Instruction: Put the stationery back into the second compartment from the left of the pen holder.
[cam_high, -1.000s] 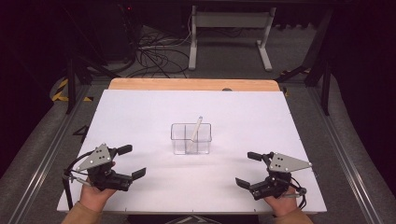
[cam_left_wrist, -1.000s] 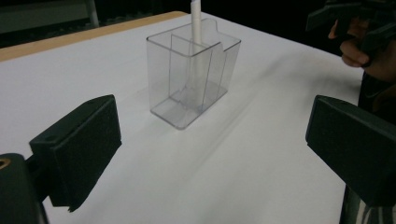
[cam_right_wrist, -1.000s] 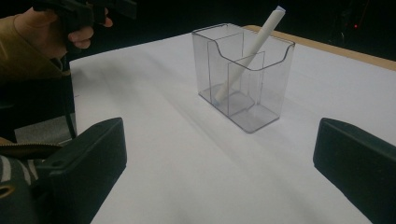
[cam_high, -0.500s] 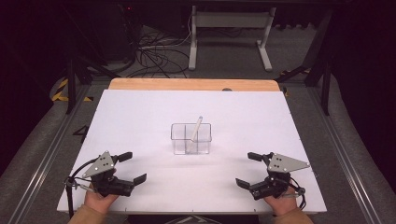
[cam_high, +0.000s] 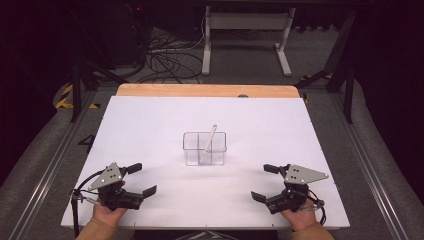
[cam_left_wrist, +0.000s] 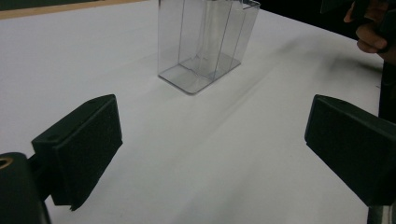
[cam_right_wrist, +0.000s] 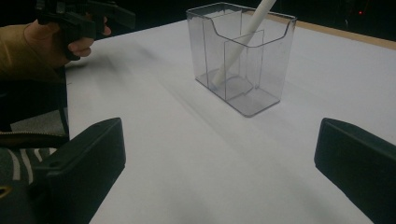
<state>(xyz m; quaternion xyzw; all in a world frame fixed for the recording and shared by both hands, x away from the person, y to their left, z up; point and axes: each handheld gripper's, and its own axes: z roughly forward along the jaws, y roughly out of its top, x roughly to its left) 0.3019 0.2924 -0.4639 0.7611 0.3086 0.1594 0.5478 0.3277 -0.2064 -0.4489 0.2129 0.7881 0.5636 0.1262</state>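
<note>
Overhead, a clear plastic box with inner dividers (cam_high: 204, 148) stands at the middle of the white table top (cam_high: 150, 125), and a white stick (cam_high: 211, 137) leans inside it, its upper end tilted toward the far right. The left gripper (cam_high: 141, 179) sits near the table's near-left corner, held in a hand (cam_high: 107, 212), jaws spread with nothing between them. The right gripper (cam_high: 264, 182) rests near the near-right corner, jaws likewise spread and empty.

From the left gripper view, the two black jaws stand wide apart over bare table, with the clear box (cam_left_wrist: 205, 39) ahead and well apart.

From the right gripper view, the jaws are again wide apart; the box (cam_right_wrist: 240, 58) stands ahead with the stick (cam_right_wrist: 240, 44) slanting in one compartment, its lower end on the box floor.
</note>
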